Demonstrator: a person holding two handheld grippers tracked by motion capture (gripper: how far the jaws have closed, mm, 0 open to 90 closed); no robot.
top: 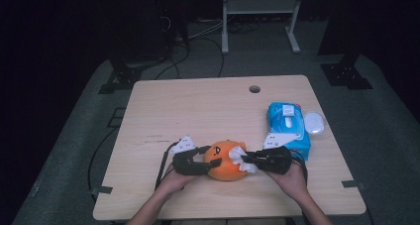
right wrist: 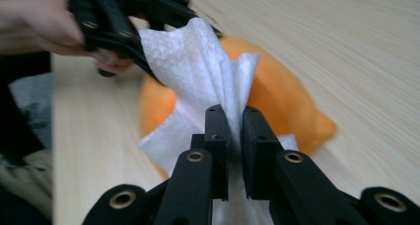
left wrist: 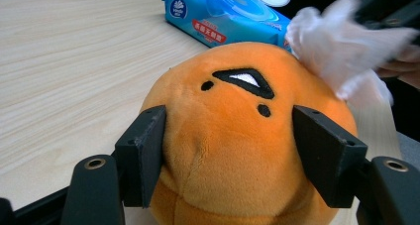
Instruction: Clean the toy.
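An orange plush toy [top: 224, 161] with a black stitched face sits near the table's front edge. My left gripper [top: 207, 160] is shut on the plush toy [left wrist: 233, 136], its jaws pressing into both sides. My right gripper [top: 247, 159] is shut on a white wet wipe [top: 242, 158], which lies against the toy's right side. In the right gripper view the wipe [right wrist: 208, 71] fans out from between the jaws over the orange toy [right wrist: 277, 91]. In the left gripper view the wipe [left wrist: 346, 46] rests on the toy's upper right.
A blue pack of wet wipes [top: 288, 126] lies at the table's right, with a white lid [top: 314, 122] beside it. A cable hole [top: 254, 89] is at the far edge of the wooden table [top: 198, 106]. Cables trail off the left front.
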